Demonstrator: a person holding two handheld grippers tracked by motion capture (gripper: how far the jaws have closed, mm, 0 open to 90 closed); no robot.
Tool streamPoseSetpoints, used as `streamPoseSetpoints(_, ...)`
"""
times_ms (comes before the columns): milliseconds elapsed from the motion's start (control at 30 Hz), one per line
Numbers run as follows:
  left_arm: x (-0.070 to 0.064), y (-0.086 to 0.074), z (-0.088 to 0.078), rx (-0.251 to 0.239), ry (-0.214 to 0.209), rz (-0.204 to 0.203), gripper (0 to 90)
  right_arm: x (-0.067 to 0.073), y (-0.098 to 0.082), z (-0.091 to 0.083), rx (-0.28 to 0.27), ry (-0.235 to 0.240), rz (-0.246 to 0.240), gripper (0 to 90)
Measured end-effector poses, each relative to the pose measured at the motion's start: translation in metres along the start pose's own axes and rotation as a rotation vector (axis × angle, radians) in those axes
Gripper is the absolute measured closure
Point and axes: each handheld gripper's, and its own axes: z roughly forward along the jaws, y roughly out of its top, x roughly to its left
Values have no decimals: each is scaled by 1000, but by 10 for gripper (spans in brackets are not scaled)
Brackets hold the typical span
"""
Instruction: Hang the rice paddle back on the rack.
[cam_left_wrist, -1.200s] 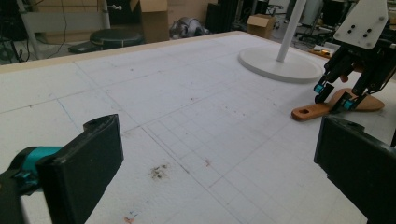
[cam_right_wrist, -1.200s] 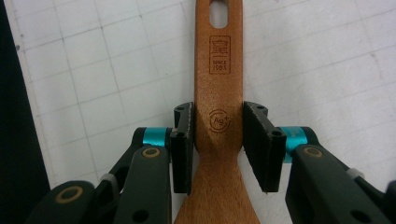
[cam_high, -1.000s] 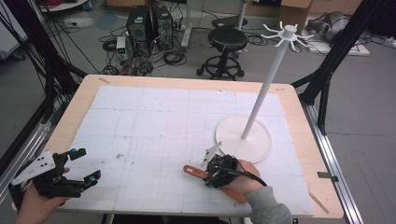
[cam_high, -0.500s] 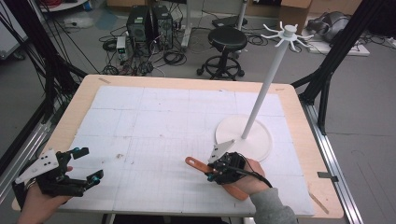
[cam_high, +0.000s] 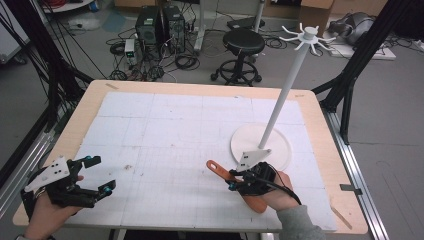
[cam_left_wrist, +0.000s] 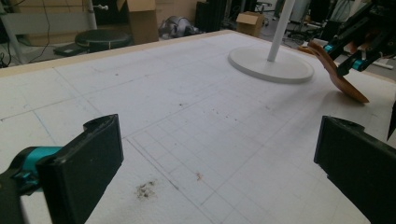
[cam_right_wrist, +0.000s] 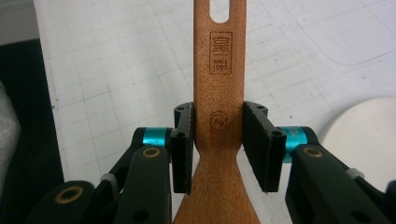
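Observation:
A brown wooden spatula (cam_high: 218, 170) with a slot in its handle lies tilted near the table's front right. My right gripper (cam_high: 234, 181) is shut on its neck. In the right gripper view both black pads press the sides of the spatula (cam_right_wrist: 219, 70), and my right gripper (cam_right_wrist: 218, 140) points along the handle. The left gripper view shows the spatula (cam_left_wrist: 338, 77) far off, handle raised and blade low by the mat. At the front left corner my left gripper (cam_high: 101, 173) is open with nothing between its jaws, which also stand wide apart on the left gripper (cam_left_wrist: 217, 158) in its own view.
A white stand (cam_high: 282, 100) with hooks on top rises from a round base (cam_high: 260, 145) just behind the right gripper. A white gridded mat (cam_high: 175, 130) covers the wooden table. A stool (cam_high: 242, 42) and computer boxes stand on the floor beyond.
The right gripper has carried the spatula slightly right and away from the front edge, its handle end rising. The left gripper has drifted a little to the right, still open.

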Motion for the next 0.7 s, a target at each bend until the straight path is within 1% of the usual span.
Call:
streamPoseSetpoints(67,0,0,2,2,-4,1,18,0,-2,-4,-13,-6,9,652)
streamPoseSetpoints(267,0,1,8,7,-19,2,18,0,-5,-17,-59,-31,13,652)
streamPoseSetpoints(333,-1,2,9,4,-25,2,18,-1,-6,-23,-81,-50,11,652)
streamPoseSetpoints(400,-1,4,11,-1,-33,3,18,-2,-8,-29,-102,-53,21,652)
streamPoseSetpoints(500,-1,4,13,3,-35,7,18,-2,-10,-37,-129,-67,36,652)
streamPoseSetpoints(600,-1,3,15,9,-32,4,18,-3,-13,-46,-163,-84,38,652)
streamPoseSetpoints(700,0,3,17,10,-36,7,18,-4,-17,-53,-199,-88,37,652)
